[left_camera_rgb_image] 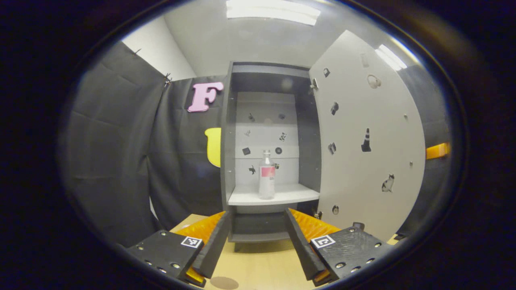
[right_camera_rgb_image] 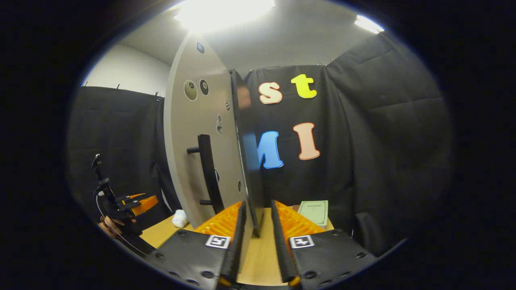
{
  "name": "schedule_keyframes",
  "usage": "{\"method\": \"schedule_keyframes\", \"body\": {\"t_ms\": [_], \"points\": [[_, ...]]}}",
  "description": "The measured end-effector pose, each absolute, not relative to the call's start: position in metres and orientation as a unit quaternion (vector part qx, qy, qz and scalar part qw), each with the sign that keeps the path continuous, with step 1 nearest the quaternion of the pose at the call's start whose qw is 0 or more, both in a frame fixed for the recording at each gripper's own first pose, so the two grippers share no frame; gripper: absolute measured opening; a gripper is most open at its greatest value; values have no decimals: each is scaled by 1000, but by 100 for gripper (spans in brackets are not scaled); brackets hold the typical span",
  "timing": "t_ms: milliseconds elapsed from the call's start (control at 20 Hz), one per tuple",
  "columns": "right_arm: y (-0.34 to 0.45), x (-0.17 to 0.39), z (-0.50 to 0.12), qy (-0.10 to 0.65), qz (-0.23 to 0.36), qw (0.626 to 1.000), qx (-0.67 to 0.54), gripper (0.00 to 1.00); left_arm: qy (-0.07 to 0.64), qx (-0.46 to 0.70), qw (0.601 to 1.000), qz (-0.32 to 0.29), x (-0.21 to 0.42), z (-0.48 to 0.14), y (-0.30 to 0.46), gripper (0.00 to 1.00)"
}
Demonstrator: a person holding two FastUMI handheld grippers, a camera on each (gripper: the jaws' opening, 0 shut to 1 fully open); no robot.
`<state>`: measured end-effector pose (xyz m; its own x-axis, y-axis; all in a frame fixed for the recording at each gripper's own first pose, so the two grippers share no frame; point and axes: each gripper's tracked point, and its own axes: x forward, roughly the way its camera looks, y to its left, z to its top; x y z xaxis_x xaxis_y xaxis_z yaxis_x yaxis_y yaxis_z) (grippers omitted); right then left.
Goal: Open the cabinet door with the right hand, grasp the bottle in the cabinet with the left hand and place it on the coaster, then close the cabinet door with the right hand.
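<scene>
The cabinet stands on the worktop with its door swung wide. On the white shelf the bottle stands upright, long axis vertical, dead ahead of the left gripper and above its jaws, well apart. Those jaws gape wide and hold nothing; this hand looks nearer the bottle. The right gripper has its jaws part open astride the door's edge, not clearly pressing it. The bottle's red label is too small to read.

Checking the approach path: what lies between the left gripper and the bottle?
Left gripper view: only bare tabletop and shelf front between the gripper and bottle.
</scene>
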<state>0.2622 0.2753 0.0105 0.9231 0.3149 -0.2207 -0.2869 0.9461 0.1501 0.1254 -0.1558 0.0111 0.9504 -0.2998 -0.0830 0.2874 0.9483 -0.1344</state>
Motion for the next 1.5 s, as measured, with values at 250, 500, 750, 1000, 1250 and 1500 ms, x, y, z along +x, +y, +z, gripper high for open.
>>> {"method": "schedule_keyframes", "body": {"t_ms": [250, 500, 750, 1000, 1250, 1500], "points": [[216, 256, 0, 117, 31, 992, 30, 98, 36, -69, 983, -169, 179, 26, -169, 82], [198, 252, -5, 113, -20, 993, 17, 98, 25, -68, 978, -194, 228, 32, -189, 80], [192, 252, -15, 121, -65, 991, 0, 98, 32, -82, 972, -216, 278, 20, -212, 80], [187, 247, -17, 122, -115, 986, -2, 98, 38, -62, 970, -233, 331, 0, -231, 80], [186, 247, -26, 131, -155, 979, 8, 98, 54, -55, 967, -241, 372, -30, -247, 80], [184, 251, -38, 149, -180, 972, -2, 98, 60, -43, 966, -249, 406, -49, -260, 80]]}}
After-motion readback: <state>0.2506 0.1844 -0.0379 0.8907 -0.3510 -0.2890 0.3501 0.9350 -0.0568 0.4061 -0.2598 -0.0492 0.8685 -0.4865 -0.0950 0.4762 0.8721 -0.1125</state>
